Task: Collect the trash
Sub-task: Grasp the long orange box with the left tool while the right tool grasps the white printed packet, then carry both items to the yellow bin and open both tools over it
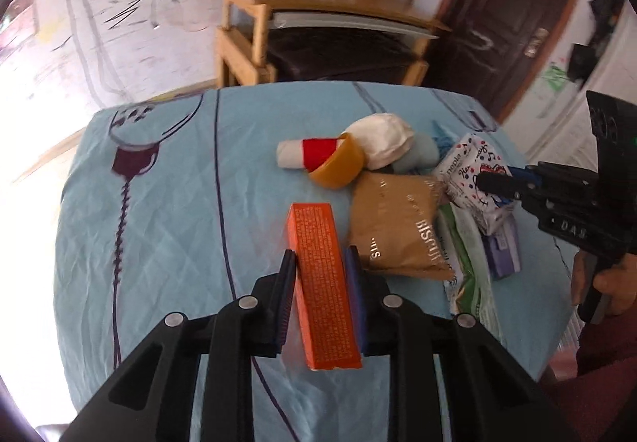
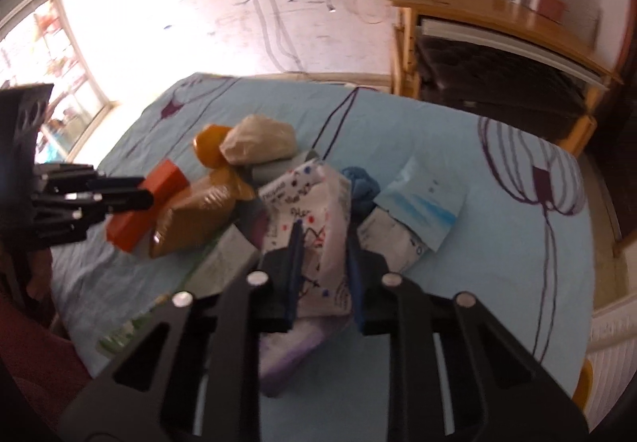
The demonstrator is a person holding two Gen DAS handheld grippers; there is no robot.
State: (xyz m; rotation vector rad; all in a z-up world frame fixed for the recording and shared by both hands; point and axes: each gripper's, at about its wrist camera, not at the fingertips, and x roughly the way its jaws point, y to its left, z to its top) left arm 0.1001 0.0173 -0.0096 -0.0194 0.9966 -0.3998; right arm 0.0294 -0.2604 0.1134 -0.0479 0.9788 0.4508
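Note:
A pile of trash lies on a table with a light blue cloth [image 1: 159, 203]. My left gripper [image 1: 320, 263] is shut on a long orange box [image 1: 322, 283], which also shows in the right wrist view [image 2: 159, 179]. My right gripper [image 2: 324, 243] is shut on a white patterned tissue pack [image 2: 314, 211], seen from the left wrist view at the right [image 1: 473, 171]. Between them lies a brown biscuit bag [image 1: 398, 227]. Behind are a yellow bowl [image 1: 342, 167], a red and white roll [image 1: 306, 151] and a white crumpled bag [image 1: 382, 139].
A green and white wrapper [image 1: 466, 251] and a purple box [image 1: 505, 247] lie under the tissue pack. A blue and white packet [image 2: 418, 207] and blue cloth [image 2: 360, 183] lie to the right. A wooden desk [image 1: 318, 4] stands behind the table, a dark door [image 1: 501, 12] beside it.

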